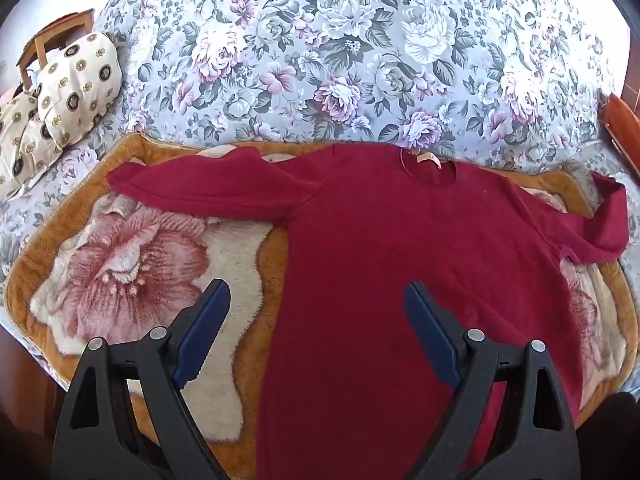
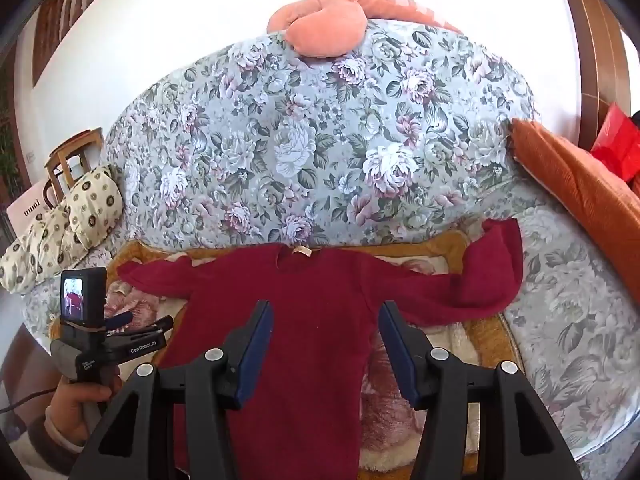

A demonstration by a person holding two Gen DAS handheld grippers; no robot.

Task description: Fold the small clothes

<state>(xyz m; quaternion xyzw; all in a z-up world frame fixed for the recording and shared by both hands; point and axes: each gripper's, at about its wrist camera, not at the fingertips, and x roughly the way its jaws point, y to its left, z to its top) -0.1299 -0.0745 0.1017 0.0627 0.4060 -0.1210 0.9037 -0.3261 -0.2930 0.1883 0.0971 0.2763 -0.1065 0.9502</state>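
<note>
A dark red top lies flat and face up on a plush flowered blanket spread over the near edge of the bed. Its neck, with a small pale label, points toward the far side of the bed, and its hem runs down to the near edge. One sleeve stretches out straight toward the left edge of the blanket; the other sleeve reaches toward the right edge, where it bends and doubles up past the blanket's border onto the floral bedspread.

The left tool hovers above the lower body of the top, its jaws spread wide and holding nothing. The right tool hangs over the middle of the top, jaws likewise parted and empty. In the right wrist view, the left hand grips its tool's handle near the left corner of the blanket.

Patterned cushions sit at the left edge of the bed, a peach pillow at the far edge, and an orange cushion at the right edge.
</note>
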